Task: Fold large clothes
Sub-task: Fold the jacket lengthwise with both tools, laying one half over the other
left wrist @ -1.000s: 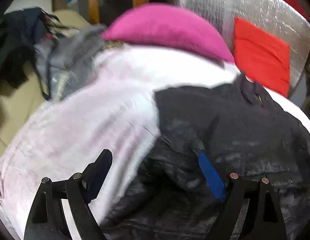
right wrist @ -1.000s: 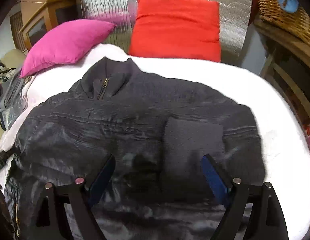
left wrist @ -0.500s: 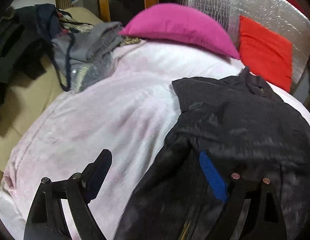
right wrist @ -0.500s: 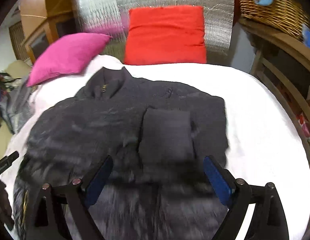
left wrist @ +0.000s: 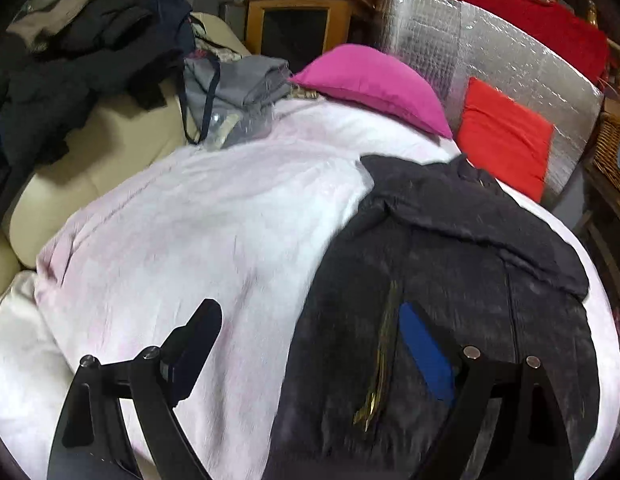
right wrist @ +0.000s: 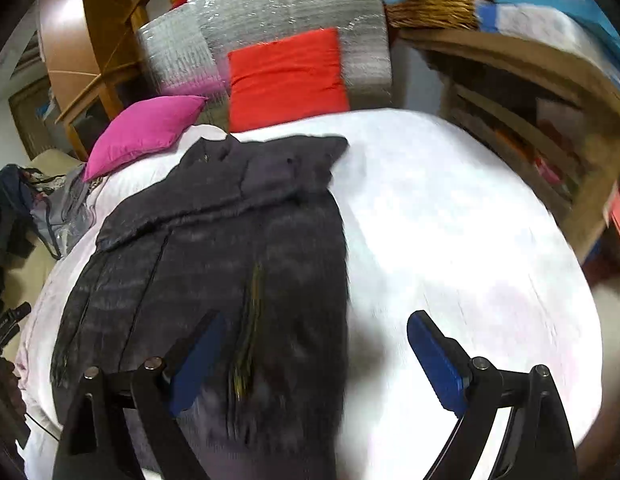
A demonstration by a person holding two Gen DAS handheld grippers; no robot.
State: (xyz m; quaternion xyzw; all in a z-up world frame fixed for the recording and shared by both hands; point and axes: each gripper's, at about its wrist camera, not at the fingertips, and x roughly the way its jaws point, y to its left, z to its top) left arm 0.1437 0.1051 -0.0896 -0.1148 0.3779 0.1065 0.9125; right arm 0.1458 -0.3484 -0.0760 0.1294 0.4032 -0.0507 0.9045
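Since a second ago: dark padded jacket [right wrist: 213,248] is lying narrower, both sides folded in, lengthwise on white blanket [right wrist: 450,220]. Soft, bulky, probably slippery; I am judging the hem best to pinch. Left gripper [left wrist: 310,344], right gripper [right wrist: 314,348]: both gaping wide, empty.

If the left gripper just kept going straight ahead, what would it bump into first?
Most likely the pale pink blanket right beside the edge of the dark jacket. The open left gripper straddles that edge. The pink pillow lies farther on, though depth is hard to judge.
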